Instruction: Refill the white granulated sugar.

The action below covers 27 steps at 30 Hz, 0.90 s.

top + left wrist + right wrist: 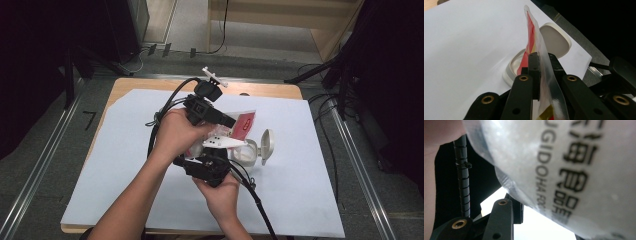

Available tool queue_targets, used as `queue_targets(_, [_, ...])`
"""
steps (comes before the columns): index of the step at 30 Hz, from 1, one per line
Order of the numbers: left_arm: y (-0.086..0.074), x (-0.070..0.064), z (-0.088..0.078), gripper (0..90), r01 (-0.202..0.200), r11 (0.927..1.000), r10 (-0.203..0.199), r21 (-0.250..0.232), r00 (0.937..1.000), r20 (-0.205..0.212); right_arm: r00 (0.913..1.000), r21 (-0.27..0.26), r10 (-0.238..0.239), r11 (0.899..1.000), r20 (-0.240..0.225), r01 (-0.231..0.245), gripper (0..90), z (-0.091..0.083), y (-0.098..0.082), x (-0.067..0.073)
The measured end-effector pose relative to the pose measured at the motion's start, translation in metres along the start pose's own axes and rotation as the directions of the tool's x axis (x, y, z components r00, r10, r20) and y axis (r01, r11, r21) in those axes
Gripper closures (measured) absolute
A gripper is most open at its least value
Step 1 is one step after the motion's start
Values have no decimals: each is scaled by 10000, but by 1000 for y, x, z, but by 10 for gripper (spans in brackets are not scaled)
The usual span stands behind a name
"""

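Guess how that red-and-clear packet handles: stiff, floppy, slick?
Probably floppy: the packet is thin film, standing edge-on only because the left gripper pinches it. Likely slick, given its glossy sheen. Seems light; the right gripper view shows printed plastic bulging softly.

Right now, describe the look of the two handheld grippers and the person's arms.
Both grippers, left and right, are black, with hinged two-jaw linkages and brass-coloured pivot pins. A white branched bracket tops the left one, a pale three-cornered plate the right. Thick black cables trail from each. The forearms are bare, without sleeves or gloves.
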<state>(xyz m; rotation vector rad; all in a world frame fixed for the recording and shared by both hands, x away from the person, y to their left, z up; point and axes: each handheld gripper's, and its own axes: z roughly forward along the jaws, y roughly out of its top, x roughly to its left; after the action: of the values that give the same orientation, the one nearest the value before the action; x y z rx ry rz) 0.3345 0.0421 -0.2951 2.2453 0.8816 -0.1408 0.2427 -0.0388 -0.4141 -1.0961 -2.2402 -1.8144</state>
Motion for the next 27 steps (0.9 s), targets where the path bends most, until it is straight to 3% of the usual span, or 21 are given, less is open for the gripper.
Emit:
queue_targets(14, [2,-5,2,846,-58,9999,59,-114,10000,77,9993,-49,-175,9998,327,177,641,-4,-1,1])
queue_targets(27, [5,-6,3,846,-176,9998,175,54,9998,46,9997,-91,-95,9999,240,98,642,-7,0,1])
